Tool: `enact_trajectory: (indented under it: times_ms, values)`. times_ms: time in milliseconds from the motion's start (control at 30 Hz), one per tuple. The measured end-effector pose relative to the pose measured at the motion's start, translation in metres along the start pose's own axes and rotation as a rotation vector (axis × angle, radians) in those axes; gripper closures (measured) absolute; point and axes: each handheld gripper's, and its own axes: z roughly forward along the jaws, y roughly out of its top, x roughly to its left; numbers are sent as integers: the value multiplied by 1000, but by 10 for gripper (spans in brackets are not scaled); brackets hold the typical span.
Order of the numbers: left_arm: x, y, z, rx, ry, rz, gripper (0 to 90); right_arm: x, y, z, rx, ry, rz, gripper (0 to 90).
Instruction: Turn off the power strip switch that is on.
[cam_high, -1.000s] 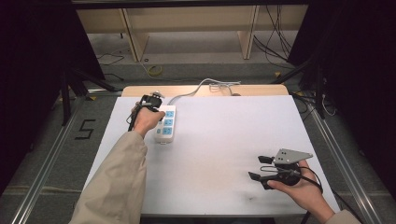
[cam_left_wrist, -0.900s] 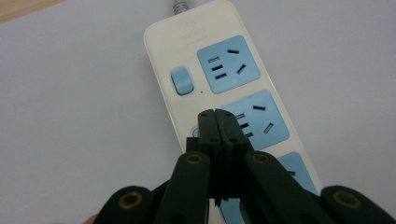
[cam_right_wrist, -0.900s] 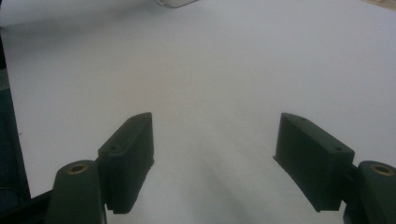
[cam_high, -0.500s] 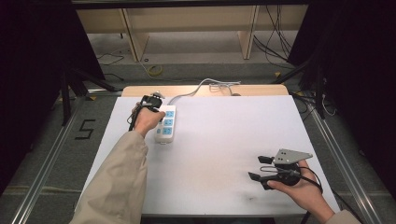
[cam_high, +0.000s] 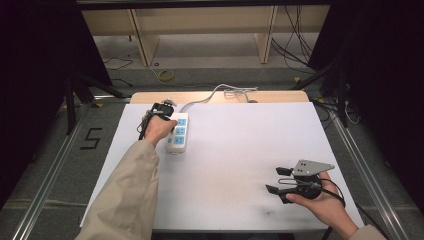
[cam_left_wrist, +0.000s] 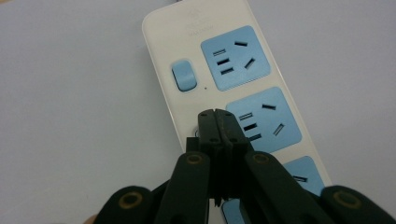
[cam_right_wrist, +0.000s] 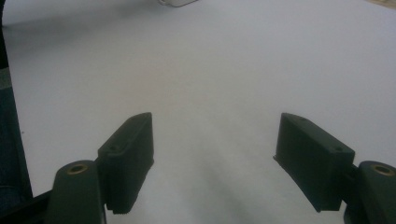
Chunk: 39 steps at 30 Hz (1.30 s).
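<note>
A white power strip (cam_high: 179, 133) with blue sockets lies on the white table (cam_high: 240, 145) at the back left, its grey cable running off the far edge. In the left gripper view the strip (cam_left_wrist: 168, 56) shows blue sockets and a blue rocker switch (cam_left_wrist: 183, 74). My left gripper (cam_left_wrist: 217, 115) is shut with nothing between its jaws, its tips pressed down on the strip beside the second socket, where a second switch is hidden under them. In the high view the left gripper (cam_high: 161, 111) sits at the strip's left side. My right gripper (cam_high: 276, 180) hovers open at the front right, also seen open (cam_right_wrist: 212, 135) over bare table.
A wooden board (cam_high: 215, 97) lies along the table's far edge. Metal rails (cam_high: 360, 165) flank the table on both sides. Shelving and loose cables stand on the floor beyond.
</note>
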Motion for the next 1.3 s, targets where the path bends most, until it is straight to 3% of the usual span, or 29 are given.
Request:
enact_trajectory:
  times_ms: [433, 800, 1033, 1300]
  values:
    - [2, 1, 2, 6, -3, -14, 899, 0, 0, 0, 2, 2, -1, 281]
    - [1, 2, 2, 25, 13, -2, 899, 1, 0, 0, 0, 5, -2, 281]
    - [-7, 6, 3, 47, 63, 36, 899, 1, 0, 0, 2, 5, -7, 281]
    - [-8, 9, 4, 66, 68, 24, 899, 1, 0, 0, 2, 5, -5, 280]
